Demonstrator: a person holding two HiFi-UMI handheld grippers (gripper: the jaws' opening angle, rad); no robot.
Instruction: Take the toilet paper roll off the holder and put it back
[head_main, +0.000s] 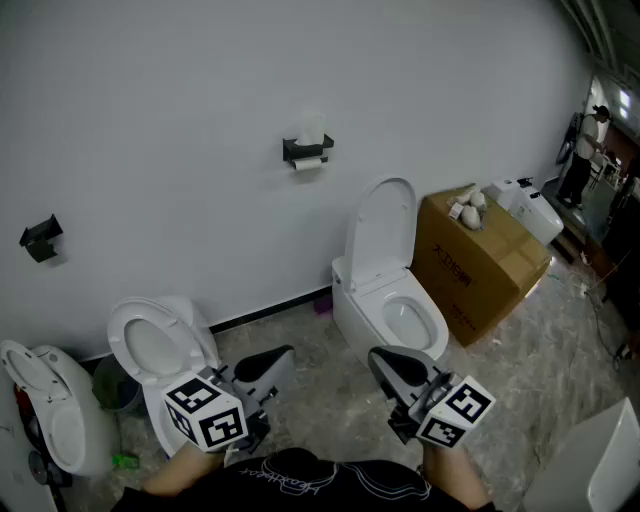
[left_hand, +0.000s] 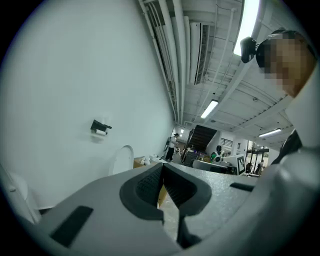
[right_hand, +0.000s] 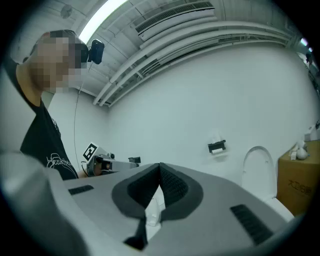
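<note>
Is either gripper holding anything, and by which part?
Nothing is held. Left gripper and right gripper are both shut, empty; the white toilet paper roll sits on its black wall holder.

The head view looks steeply down from above at the white wall (head_main: 200, 120) and the floor (head_main: 320, 335). The left tool (head_main: 270, 362) and right tool (head_main: 395, 368) lie at its lower edge. The holder (head_main: 308, 150) is far off, at upper centre. Each gripper view sits low behind its own jaws and looks out along them toward that wall, with the ceiling (left_hand: 200, 50) in the top of the frame. All three views share the holder, small and distant: left of centre in the left gripper view, right of centre in the right gripper view, which also catches the left tool at middle left
</note>
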